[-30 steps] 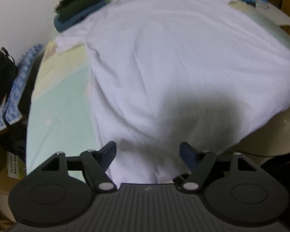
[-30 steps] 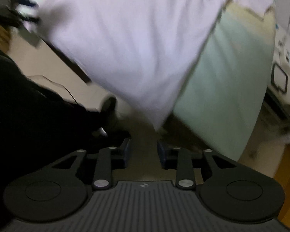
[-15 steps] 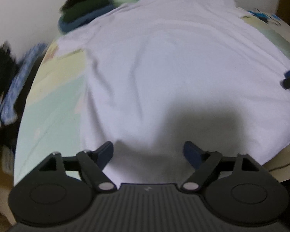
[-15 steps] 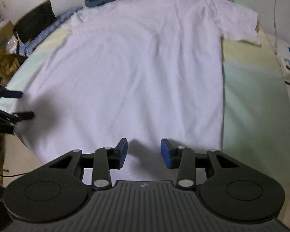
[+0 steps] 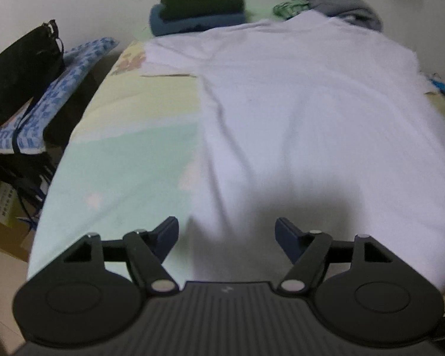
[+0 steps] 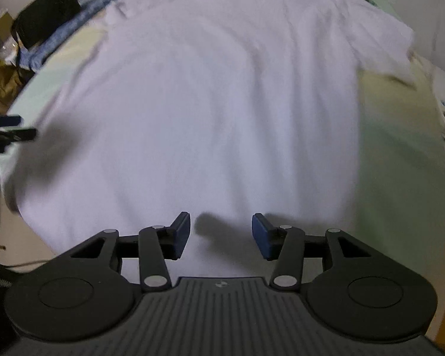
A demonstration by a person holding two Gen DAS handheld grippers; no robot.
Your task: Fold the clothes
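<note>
Right wrist: shirt (image 6: pixel 210 103) beneath tool (image 6: pixel 221 231)

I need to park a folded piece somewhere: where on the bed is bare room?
Bare sheet lies left of the white T-shirt, below its sleeve; a narrower strip runs along its right side. The head end is crowded: folded stack, grey heap.

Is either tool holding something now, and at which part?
Nothing is held. The left tool is closing and the right tool opening, both empty above the flat white cotton T-shirt.
</note>
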